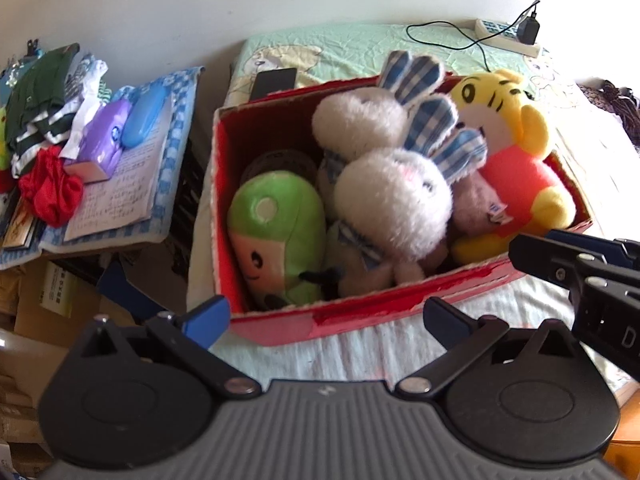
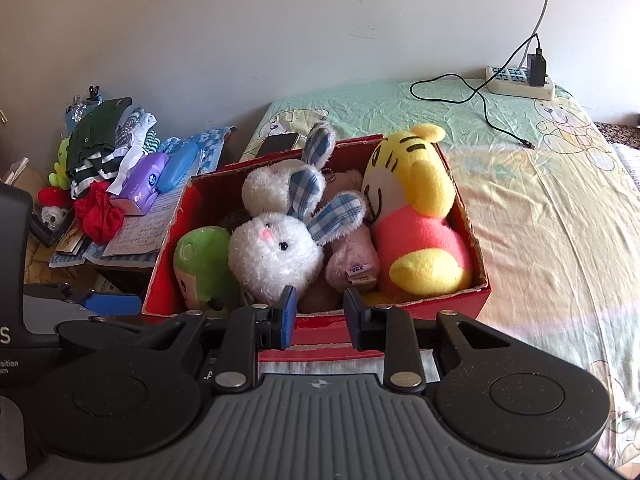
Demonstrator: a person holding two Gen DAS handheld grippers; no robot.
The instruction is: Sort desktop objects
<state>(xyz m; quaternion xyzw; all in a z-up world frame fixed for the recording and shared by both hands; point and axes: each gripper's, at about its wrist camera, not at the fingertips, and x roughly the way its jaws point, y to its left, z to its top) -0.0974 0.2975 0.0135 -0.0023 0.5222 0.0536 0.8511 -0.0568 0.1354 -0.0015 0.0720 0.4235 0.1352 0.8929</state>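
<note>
Toys look already sorted: just ahead of our wide-open, empty left gripper [image 1: 326, 318] sits the red cardboard box [image 1: 360, 312] stuffed with plush. Right gripper [image 2: 319, 312], narrowly parted, empty. Next, probably retreat.

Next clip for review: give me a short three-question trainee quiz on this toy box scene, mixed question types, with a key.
1. True or false: the red box sits on the bed and holds several plush toys.
2. Multiple choice: which toy lies at the box's left end, seen from the grippers? A) yellow tiger plush B) green plush C) white bunny
3. Fill in: the left gripper fingers are spread ____, holding nothing.

Key
1. True
2. B
3. Wide open. The right gripper has a narrower gap and is also empty.
</note>
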